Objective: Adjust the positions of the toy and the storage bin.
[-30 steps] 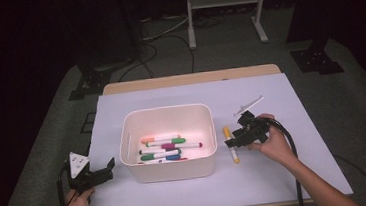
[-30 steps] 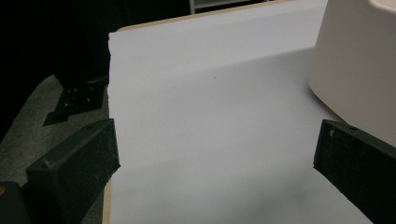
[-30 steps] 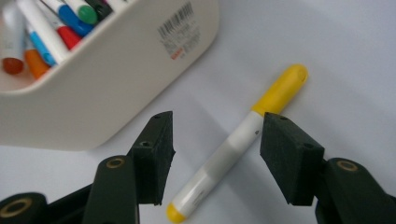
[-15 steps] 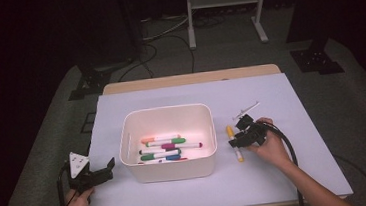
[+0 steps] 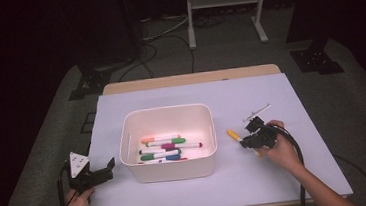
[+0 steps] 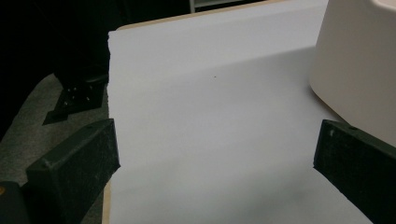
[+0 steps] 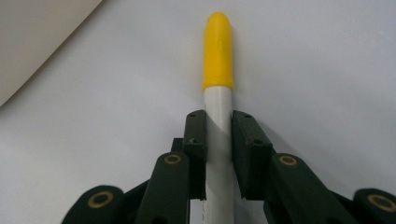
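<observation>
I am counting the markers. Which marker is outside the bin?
The yellow-capped marker, lying on the table right of the bin, clamped by the right gripper. The others lie inside it.

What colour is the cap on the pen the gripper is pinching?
Yellow cap on a white pen; the right gripper view shows it best.

Right gripper [image 5: 248, 140] now sits lower and nearer the white bin [image 5: 171, 168] than a second ago, down on the yellow-capped marker [image 7: 218, 93] lying on the worktop [image 5: 281, 99]. Its jaws have just been closing: a second ago they stand apart above the marker, now they press on the white barrel from both sides, yellow cap sticking out past the tips. The person's right hand [image 5: 278, 147] follows, shifted toward the bin. Marker lies on the same spot on the paper.
</observation>
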`<action>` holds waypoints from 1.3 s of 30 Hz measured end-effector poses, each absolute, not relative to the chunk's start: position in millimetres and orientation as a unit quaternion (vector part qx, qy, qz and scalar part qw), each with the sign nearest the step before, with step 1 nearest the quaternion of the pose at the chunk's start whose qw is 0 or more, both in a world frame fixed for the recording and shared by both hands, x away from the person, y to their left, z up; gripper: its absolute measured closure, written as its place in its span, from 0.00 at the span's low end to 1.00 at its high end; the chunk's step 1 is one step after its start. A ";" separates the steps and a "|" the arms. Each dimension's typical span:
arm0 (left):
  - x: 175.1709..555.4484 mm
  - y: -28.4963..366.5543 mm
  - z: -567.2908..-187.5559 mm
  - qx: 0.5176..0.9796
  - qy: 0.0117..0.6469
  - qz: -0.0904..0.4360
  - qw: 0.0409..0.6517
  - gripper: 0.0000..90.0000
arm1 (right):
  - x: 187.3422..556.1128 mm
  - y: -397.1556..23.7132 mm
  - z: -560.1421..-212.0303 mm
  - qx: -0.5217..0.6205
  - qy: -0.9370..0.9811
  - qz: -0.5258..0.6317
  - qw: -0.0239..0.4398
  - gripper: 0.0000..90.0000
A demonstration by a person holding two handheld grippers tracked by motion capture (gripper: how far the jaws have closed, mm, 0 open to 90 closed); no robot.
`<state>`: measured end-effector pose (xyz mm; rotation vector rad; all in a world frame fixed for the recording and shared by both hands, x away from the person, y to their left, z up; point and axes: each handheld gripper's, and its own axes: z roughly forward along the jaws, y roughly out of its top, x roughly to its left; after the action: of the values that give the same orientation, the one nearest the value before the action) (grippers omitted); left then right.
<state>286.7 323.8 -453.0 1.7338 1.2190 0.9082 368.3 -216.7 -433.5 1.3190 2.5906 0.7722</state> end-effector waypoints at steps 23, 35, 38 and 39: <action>286.8 323.6 -453.0 0.688 0.483 0.361 0.405 0.00 | 335.1 -221.1 -357.1 0.390 0.848 0.358 0.009 0.84; 286.6 323.7 -452.8 0.688 0.484 0.360 0.404 0.00 | 330.7 -206.6 -310.7 0.356 0.854 0.379 0.009 0.84; 286.6 323.7 -452.8 0.688 0.484 0.360 0.404 0.00 | 329.1 -202.0 -300.4 0.346 0.856 0.383 0.010 0.84; 286.6 323.7 -452.8 0.688 0.484 0.360 0.404 0.00 | 328.4 -199.6 -295.9 0.342 0.857 0.386 0.010 0.84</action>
<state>286.6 323.7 -452.8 1.7377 1.2211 0.9088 328.4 -199.6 -295.9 1.0667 2.6754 1.2041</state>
